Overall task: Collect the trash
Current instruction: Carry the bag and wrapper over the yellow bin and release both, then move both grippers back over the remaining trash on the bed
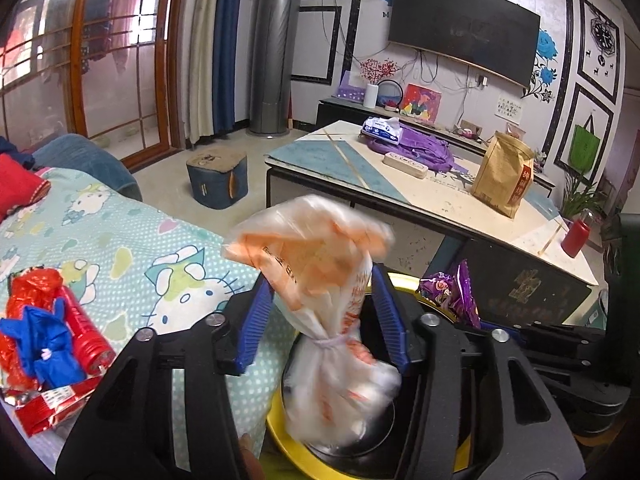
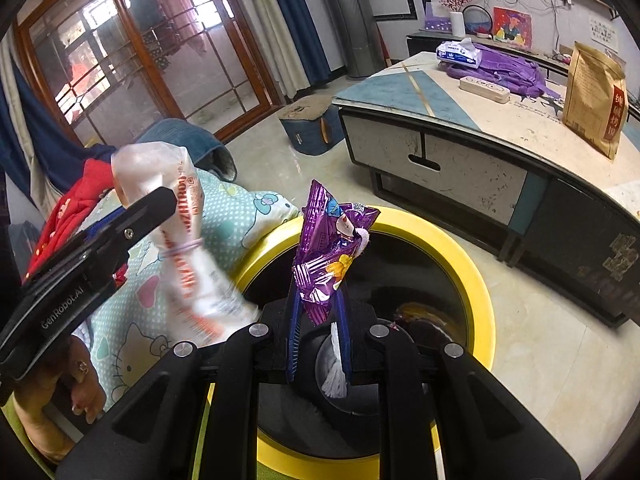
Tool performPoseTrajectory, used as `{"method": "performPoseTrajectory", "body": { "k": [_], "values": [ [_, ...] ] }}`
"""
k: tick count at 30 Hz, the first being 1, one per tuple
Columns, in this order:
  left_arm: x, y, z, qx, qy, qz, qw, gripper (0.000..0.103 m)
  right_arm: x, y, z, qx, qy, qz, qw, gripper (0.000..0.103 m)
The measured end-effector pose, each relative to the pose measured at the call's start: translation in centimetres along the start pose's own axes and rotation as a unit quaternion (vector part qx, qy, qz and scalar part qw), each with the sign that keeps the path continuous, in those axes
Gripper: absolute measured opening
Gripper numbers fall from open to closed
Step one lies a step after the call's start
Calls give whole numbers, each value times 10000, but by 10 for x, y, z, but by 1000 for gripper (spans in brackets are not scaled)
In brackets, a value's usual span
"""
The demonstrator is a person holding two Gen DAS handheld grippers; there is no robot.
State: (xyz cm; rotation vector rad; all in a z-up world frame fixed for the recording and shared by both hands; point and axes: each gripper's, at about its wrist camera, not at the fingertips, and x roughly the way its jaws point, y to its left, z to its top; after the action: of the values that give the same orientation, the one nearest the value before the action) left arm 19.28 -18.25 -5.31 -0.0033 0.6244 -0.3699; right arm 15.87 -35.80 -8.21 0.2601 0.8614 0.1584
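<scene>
1. Two claws hang over a yellow-rimmed bin point(image 2: 478, 276), which stands on the floor between a bed point(image 1: 132, 240) and a low counter point(image 2: 460, 120).
2. Left claw point(image 1: 324, 280): its blue pads stand apart, with a tied white-and-orange bag point(image 1: 328, 280) upright between them. The bag is blurred, its lower end over the bin's mouth; whether the pads touch it I cannot tell.
3. Right claw point(image 2: 318, 296): nearly closed, pinching a purple wrapper point(image 2: 328, 248) by its lower edge, above the bin's dark inside. Something white sits between the pads below it.
4. On the bed lie more scraps: red wrappers point(image 1: 48, 400), a blue scrap point(image 1: 48, 344) and a red tube point(image 1: 86, 332).
</scene>
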Motion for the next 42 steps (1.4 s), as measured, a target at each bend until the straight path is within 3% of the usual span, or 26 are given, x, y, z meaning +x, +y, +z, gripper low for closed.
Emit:
{"method": "performPoseTrajectory", "body": {
  "k": [4, 6, 7, 18, 33, 42],
  "values": [
    [-2, 2, -1, -76, 50, -82, 9999, 59, -1, -4, 0, 120, -20, 0, 9999, 19],
    [-5, 4, -1, -136, 69, -139, 9998, 66, -3, -6, 1, 171, -76, -27, 9998, 32],
    [-6, 5, -1, -165, 78, -160, 9997, 70, -5, -6, 1, 180, -106, -38, 9998, 34],
    [-53, 24, 1, -421, -359, 106, 9984, 91, -26, 21, 2, -273, -548, 99, 9981, 42],
    [-109, 68, 5, -824, -978, 675, 9895, 92, -58, 70, -2, -923, -1261, 444, 9867, 59],
    [-128, 90, -4, -969, -1106, 920, 9848, 92, -68, 99, -9, -1212, -1450, 673, 9797, 62]
  ]
}}
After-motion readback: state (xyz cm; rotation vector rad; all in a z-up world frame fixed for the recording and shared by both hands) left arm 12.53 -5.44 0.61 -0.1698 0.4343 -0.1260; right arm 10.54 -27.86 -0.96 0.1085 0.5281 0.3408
